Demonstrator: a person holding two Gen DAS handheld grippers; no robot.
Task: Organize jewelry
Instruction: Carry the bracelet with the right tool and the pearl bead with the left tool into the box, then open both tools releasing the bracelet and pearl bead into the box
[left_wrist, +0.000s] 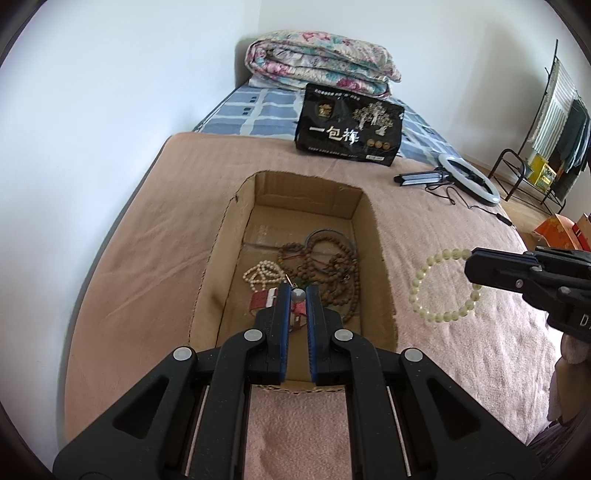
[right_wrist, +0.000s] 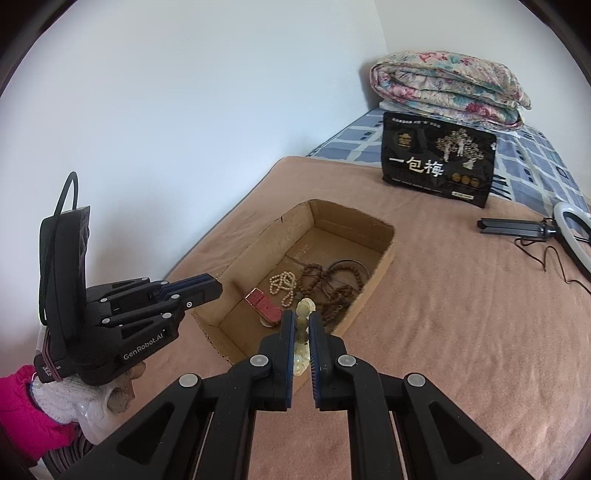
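My right gripper pinches a pale green bead bracelet, hanging beside the cardboard box. My left gripper holds a small earring above the necklaces inside.

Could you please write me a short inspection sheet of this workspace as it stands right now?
Surface: pink blanket spread over a bed.
Job's things: open cardboard box holding brown bead strands, a white bead string and a small red item; a pale green bead bracelet is held outside the box.
Clutter: black printed bag, ring light, folded floral quilt.
Grippers: left gripper over the box, narrow gap, a small bead earring between its tips; right gripper shut on the bracelet.
Cables: thin black cord from the ring light.
Surroundings: white wall, clothes rack.
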